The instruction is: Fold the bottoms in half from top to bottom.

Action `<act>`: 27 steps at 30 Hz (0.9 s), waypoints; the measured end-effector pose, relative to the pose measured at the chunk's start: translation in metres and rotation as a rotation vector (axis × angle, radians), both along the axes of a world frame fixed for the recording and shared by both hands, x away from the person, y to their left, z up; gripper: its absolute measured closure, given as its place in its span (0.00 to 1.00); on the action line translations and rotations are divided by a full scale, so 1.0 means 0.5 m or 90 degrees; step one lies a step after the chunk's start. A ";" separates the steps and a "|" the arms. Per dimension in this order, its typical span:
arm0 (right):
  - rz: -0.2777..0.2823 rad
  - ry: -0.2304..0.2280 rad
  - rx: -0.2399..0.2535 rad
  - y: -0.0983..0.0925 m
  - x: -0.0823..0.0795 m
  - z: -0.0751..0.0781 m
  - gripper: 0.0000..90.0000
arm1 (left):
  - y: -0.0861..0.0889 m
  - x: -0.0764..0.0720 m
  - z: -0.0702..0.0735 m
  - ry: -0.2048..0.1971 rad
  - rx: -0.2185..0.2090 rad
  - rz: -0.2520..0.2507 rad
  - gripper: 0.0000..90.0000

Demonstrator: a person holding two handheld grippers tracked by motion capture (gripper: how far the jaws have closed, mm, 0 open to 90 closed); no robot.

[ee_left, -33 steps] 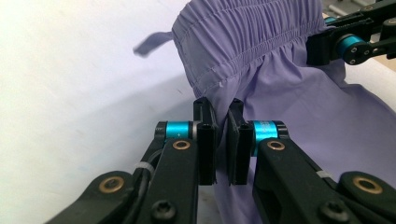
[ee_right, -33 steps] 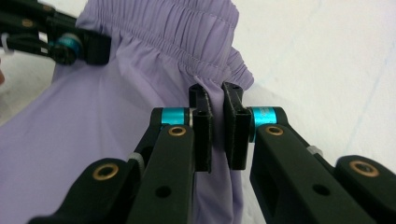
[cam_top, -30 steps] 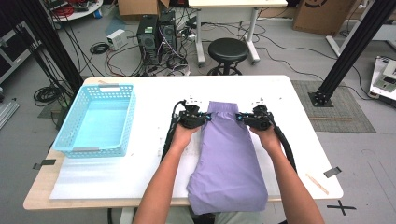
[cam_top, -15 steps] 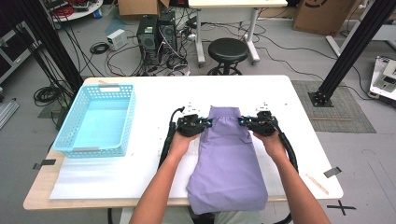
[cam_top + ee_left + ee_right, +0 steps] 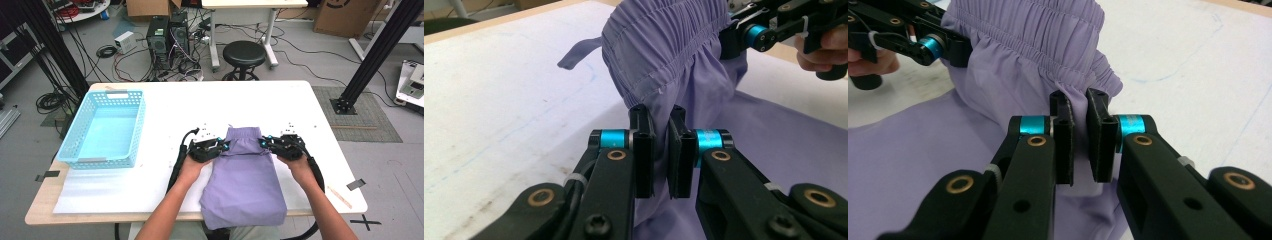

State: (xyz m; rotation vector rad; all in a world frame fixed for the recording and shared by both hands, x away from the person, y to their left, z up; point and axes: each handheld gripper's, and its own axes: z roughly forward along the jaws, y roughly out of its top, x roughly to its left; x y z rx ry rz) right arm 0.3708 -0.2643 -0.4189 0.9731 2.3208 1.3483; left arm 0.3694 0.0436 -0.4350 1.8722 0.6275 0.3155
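High view: purple shorts (image 5: 245,185) overhang table (image 5: 165,102) edge, cut off.

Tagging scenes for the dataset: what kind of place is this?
Likely a robotics lab or workshop: black aluminium frame posts stand around a white table, with desktop computers and loose cables on the floor.

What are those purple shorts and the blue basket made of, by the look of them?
The purple shorts: thin woven cloth, matte; the waistband gathers into fine elastic ruffles and the fabric drapes softly, probably a light synthetic or cotton blend. The blue basket: moulded plastic, likely, slightly glossy, with stiff walls pierced by a regular grid of holes.
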 end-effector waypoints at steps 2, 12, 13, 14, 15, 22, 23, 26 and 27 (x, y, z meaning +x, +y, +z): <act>0.005 -0.002 0.005 -0.006 -0.015 -0.005 0.93 | -0.002 -0.013 -0.004 -0.003 0.006 -0.011 0.92; 0.067 0.008 0.041 -0.047 -0.089 -0.022 0.75 | 0.011 -0.061 -0.012 0.026 0.009 -0.058 0.77; 0.063 0.000 0.057 -0.057 -0.090 -0.016 0.73 | 0.016 -0.064 -0.008 0.020 0.004 -0.062 0.75; 0.057 -0.005 0.071 -0.066 -0.088 -0.010 0.72 | 0.020 -0.065 -0.005 0.021 -0.001 -0.064 0.74; 0.044 -0.009 0.081 -0.074 -0.085 -0.003 0.69 | 0.023 -0.064 -0.004 0.021 -0.003 -0.069 0.74; -0.077 0.011 -0.019 -0.059 -0.013 -0.008 0.66 | 0.041 -0.057 0.004 0.010 -0.006 -0.035 0.73; -0.085 0.030 -0.028 -0.049 -0.001 -0.015 0.67 | 0.044 -0.056 0.005 0.009 -0.009 -0.028 0.72; -0.076 0.050 -0.043 -0.035 0.018 -0.030 0.71 | 0.063 -0.043 0.009 0.012 -0.015 0.013 0.72; -0.067 0.060 -0.045 -0.033 0.022 -0.034 0.72 | 0.068 -0.039 0.010 0.014 -0.016 0.024 0.72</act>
